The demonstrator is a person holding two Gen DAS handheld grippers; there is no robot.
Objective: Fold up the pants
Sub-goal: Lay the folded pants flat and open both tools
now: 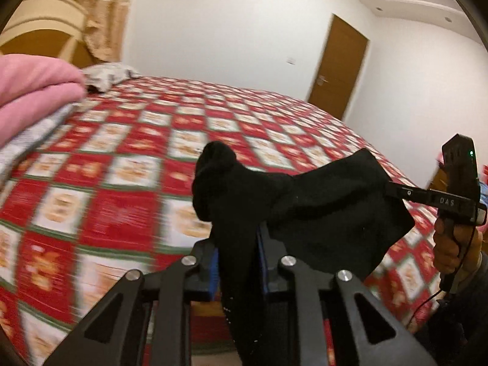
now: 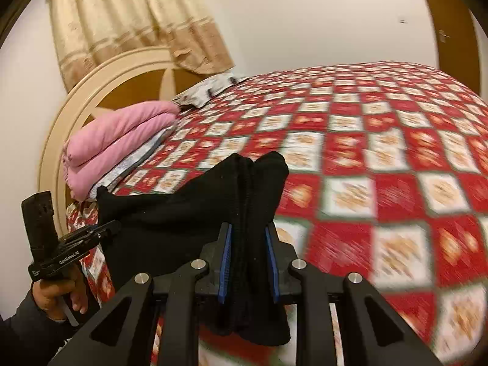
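While you hold the pants above the bedspread, their long axis runs left to right between your grippers. Your left gripper and right gripper each clamp a bunched end. Only the left view shows the door; only the right shows the headboard whole.
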